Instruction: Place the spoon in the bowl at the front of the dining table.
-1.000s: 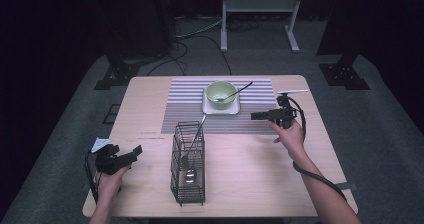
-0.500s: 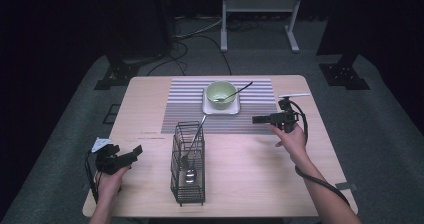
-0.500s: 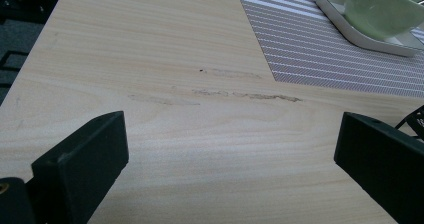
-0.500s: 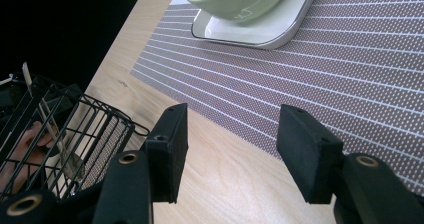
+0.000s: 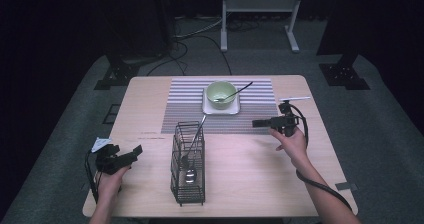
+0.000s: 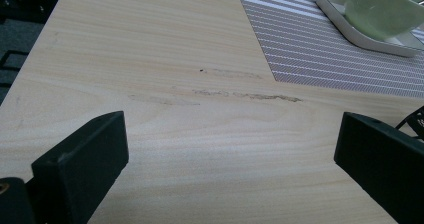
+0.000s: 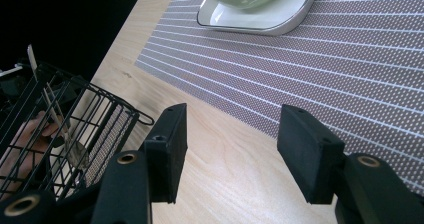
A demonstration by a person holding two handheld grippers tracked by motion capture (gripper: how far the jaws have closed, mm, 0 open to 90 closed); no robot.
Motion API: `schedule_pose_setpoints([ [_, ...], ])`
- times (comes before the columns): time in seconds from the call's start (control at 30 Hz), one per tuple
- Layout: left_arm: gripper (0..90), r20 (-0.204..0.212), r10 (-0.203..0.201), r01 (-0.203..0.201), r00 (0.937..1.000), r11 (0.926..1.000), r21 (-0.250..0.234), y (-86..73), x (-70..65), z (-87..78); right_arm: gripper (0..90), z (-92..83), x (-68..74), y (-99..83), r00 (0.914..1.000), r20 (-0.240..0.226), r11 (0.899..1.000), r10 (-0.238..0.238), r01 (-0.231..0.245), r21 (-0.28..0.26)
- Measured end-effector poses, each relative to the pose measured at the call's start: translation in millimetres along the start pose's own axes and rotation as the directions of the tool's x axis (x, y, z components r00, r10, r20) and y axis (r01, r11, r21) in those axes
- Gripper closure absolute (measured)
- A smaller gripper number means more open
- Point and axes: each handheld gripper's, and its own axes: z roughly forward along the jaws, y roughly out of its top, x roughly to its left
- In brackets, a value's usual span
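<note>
Dark curtains and grey carpet surround a pale wooden table (image 5: 150,104), where a black wire basket (image 5: 188,170) with a metal spoon is stood near the front. Just beside the striped grey placemat (image 5: 190,101), the right gripper (image 5: 262,123) is held with jaws apart and empty. Well apart at the left edge, the left gripper (image 5: 134,151) is held wide open.

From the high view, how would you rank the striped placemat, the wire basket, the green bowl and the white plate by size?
1. Striped placemat
2. Wire basket, though it stands nearer the camera
3. White plate
4. Green bowl, close to the plate it sits on
</note>
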Motion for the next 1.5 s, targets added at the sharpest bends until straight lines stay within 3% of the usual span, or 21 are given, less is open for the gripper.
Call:
schedule_pose_setpoints([
  [0.5,0.0,0.000,-0.003,0.003,1.0000,1.0000,0.000,0.0,-0.3,0.0,43.2,-0.8,0.6,-11.0,0.9990,-0.041,1.000,0.014,-0.014,-0.002],
  [1.5,0.0,0.000,-0.003,0.003,1.0000,1.0000,0.004,-0.2,-1.2,1.1,42.0,-8.7,-0.4,-39.4,0.9991,-0.043,1.000,0.003,-0.004,-0.009],
])
